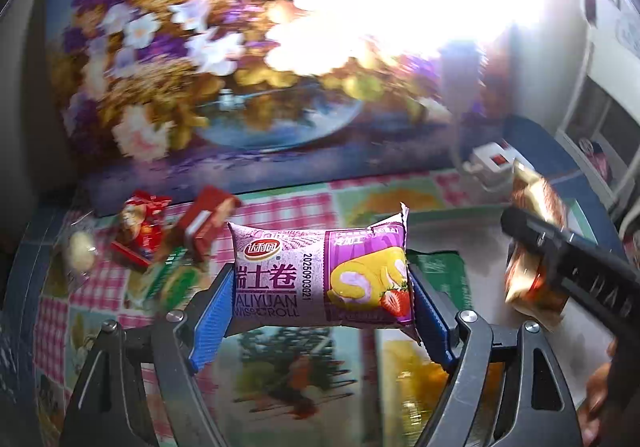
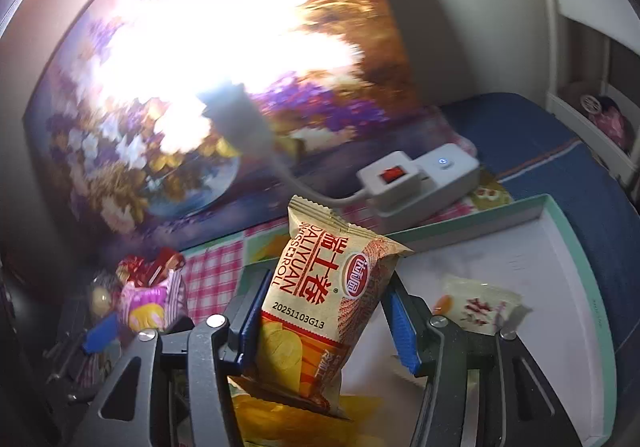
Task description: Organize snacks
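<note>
While lamp glares, L claw (image 1: 320, 287) grips purple roll (image 1: 320, 275), R claw (image 2: 326, 311) orange roll (image 2: 320, 303), checked cloth (image 1: 280, 207).

Two grippers, the left gripper (image 1: 320, 287) and the right gripper (image 2: 326, 305), each carry one of two Swiss roll packets, one purple packet (image 1: 320, 275) and one tan packet (image 2: 320, 295), with one white packet (image 2: 480, 305) in one tray (image 2: 568, 247) and one power strip (image 2: 416, 179).

Both wrist views look forward along their jaws, close above the surface (image 1: 280, 207), facing the flower painting (image 1: 180, 67). They share the painting, power strip (image 2: 416, 183) and snack pile (image 1: 148, 235).
</note>
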The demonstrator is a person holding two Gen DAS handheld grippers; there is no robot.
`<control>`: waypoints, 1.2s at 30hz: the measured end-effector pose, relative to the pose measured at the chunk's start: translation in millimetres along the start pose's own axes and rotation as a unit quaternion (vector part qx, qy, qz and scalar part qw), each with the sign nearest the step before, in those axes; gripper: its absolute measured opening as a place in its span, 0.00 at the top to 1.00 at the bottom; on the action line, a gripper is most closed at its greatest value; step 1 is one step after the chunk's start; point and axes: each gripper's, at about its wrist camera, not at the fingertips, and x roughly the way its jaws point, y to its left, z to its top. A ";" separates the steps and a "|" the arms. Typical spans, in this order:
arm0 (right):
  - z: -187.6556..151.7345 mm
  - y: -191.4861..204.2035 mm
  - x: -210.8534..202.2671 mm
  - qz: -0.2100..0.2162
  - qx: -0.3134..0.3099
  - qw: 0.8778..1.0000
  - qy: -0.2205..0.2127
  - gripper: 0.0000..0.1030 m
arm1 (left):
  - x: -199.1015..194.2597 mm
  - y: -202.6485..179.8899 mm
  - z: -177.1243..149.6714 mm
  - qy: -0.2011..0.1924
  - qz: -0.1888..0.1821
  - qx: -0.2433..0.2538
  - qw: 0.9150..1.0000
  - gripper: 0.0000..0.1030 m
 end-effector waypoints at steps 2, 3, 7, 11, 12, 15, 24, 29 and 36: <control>1.7 -9.6 -3.6 -0.003 0.010 1.000 -0.009 0.44 | 2.8 -10.3 1.2 0.003 -0.006 0.010 1.000 0.21; 2.4 -14.5 -5.7 -0.006 0.015 1.000 -0.015 0.44 | 3.6 -14.3 1.7 0.003 -0.008 0.014 1.000 0.21; 3.7 -33.2 -7.8 -0.018 0.035 0.999 -0.021 0.44 | 13.2 -31.1 3.2 0.004 -0.004 0.036 0.999 0.20; 3.8 -46.4 -9.2 -0.019 0.052 0.998 -0.024 0.44 | 27.2 -34.9 0.4 0.016 0.018 0.041 0.999 0.21; 3.9 -48.4 -9.9 -0.020 0.053 0.998 -0.025 0.44 | 29.0 -35.9 -1.0 0.019 0.020 0.042 0.999 0.21; 3.1 -53.0 -9.7 -0.018 0.059 0.998 -0.024 0.44 | 33.8 -36.4 -3.6 0.026 0.018 0.045 0.998 0.20; 3.1 -55.0 -10.5 -0.020 0.065 0.997 -0.024 0.44 | 29.5 -48.7 7.6 0.010 -0.001 0.060 0.998 0.20; 3.2 -55.8 -11.5 -0.020 0.067 0.997 -0.024 0.44 | 38.4 -58.6 5.4 0.026 -0.036 0.062 0.997 0.20; 3.8 -58.5 -11.8 -0.021 0.072 0.997 -0.024 0.44 | 42.8 -58.6 6.1 0.026 -0.053 0.053 0.997 0.20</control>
